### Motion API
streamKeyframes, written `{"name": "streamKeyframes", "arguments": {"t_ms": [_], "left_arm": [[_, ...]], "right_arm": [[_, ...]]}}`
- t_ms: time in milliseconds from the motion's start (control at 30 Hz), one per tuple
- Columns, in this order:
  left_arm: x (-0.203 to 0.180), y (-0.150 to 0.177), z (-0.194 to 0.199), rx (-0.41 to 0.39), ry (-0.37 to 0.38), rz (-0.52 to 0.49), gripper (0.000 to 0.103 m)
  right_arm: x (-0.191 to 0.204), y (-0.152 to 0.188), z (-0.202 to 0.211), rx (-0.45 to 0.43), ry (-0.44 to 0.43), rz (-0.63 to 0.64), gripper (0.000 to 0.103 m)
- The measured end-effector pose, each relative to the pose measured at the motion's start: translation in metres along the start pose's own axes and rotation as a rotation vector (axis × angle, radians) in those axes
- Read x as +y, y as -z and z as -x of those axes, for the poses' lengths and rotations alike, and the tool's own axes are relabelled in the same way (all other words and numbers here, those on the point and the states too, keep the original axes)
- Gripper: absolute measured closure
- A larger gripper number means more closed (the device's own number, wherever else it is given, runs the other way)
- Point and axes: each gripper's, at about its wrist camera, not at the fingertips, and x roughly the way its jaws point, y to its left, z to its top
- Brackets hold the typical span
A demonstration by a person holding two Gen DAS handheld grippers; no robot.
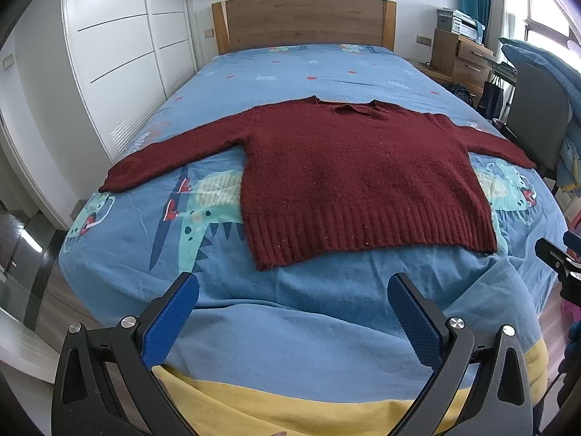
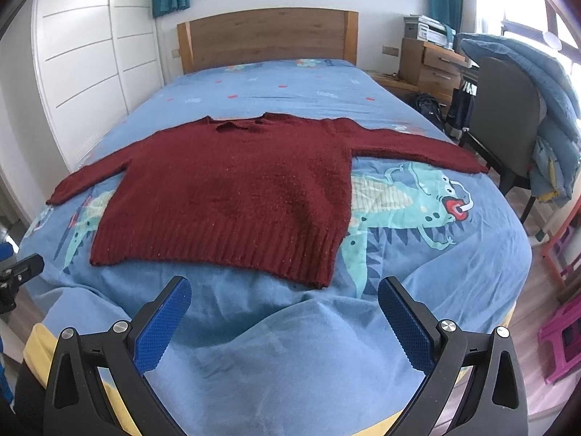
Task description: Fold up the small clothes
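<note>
left gripper [image 1: 292,305]: fingers spread, nothing held, poised at the bed's foot | sweater [image 1: 348,174]: dark red, laid flat on the bed [image 1: 326,72], sleeves stretched out (hem nearest) | right gripper [image 2: 285,307]: fingers likewise parted, nothing gripped | progress: no fold made; all folding judged outstanding

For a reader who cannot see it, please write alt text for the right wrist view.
A dark red sweater lies flat, sleeves spread, on a blue dinosaur-print bedspread. The open right gripper hovers before its hem.
</note>
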Motion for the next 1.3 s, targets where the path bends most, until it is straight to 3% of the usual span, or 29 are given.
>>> {"name": "streamKeyframes", "arguments": {"t_ms": [767,1133,1300], "left_arm": [[0.017,-0.002,0.002,0.05,0.067,0.06,0.001],[0.042,0.0,0.019,0.027,0.082,0.153,0.001],[0.058,0.003,0.028,-0.022,0.106,0.21,0.001]], "right_arm": [[-0.005,-0.005,-0.004,-0.004,0.002,-0.02,0.0],[0.006,-0.007,0.012,-0.04,-0.006,-0.004,0.0],[0.007,-0.011,0.026,-0.077,-0.004,-0.016,0.0]]}}
